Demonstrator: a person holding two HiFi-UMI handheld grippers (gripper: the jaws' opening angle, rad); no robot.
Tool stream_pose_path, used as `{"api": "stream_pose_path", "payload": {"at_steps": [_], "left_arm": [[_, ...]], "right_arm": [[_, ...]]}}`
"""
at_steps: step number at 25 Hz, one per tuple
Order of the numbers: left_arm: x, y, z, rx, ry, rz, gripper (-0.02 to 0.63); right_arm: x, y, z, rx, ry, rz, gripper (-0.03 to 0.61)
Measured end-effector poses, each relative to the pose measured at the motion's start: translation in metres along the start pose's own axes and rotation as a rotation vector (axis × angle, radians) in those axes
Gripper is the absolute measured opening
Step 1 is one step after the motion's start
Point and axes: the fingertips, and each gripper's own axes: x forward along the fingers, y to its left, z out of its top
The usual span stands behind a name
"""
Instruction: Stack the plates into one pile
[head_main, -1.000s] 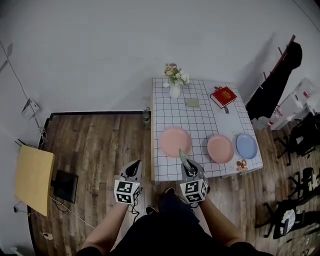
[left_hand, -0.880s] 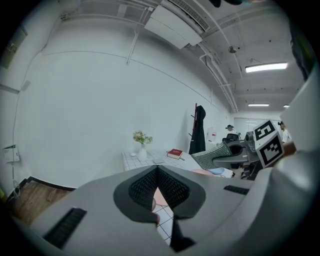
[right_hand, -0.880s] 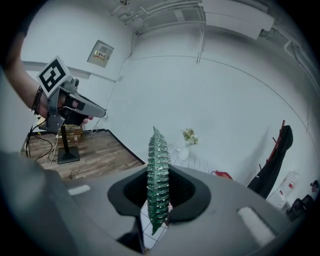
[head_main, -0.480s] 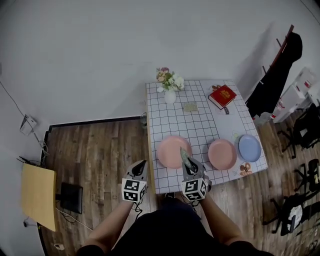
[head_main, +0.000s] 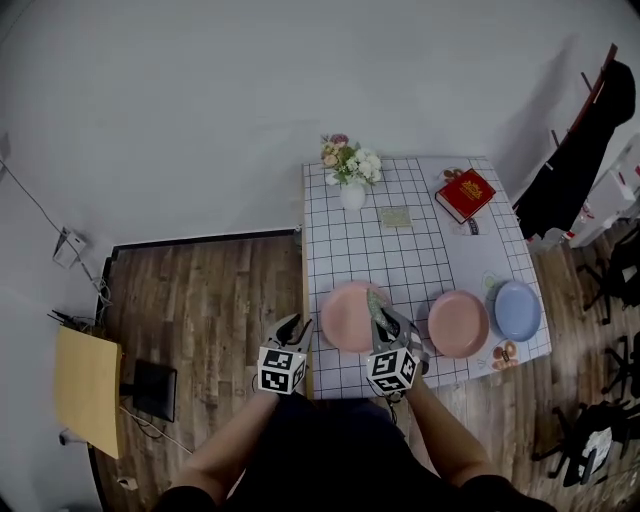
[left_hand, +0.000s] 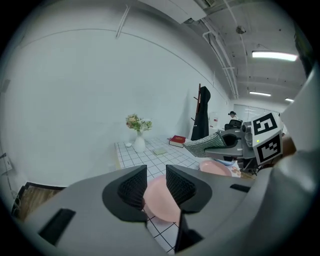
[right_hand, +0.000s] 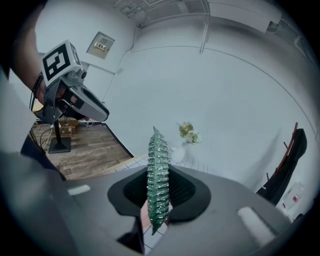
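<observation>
Lighting even, bright, cool; ceiling strip lights (left_hand: 272, 55) glare above and right of the fingers of the left gripper (left_hand: 156, 176); shadows faint; fisheye bending and black vignette at edges; nearby fingers slightly soft.

Overhead head view, low gripper views; all share the table (head_main: 420, 255).

Pink plate (head_main: 340, 316), second pink plate (head_main: 458, 323), blue plate (head_main: 517, 309) (unstacked)
</observation>
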Motion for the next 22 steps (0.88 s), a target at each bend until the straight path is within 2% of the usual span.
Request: {"api": "stream_pose_path", "payload": {"at_steps": [5,13,22], "left_arm": [[0.030,0.002,-0.033,-0.045,0.093,0.005,0.112],[0.081,0.008,-0.100,-0.095,0.249,0.001,0.149],[0.124,0.017,-0.161,-0.156,0.365,-0.010,0.160]], "right_arm": [[0.025,0.004,-0.024,-0.066,0.039,0.006,0.080],[0.058,0.005,-0.069,-0.107,0.141,-0.017,0.080],[0.104,0.016,-0.109,-0.188,0.237,-0.034,0.080]]}}
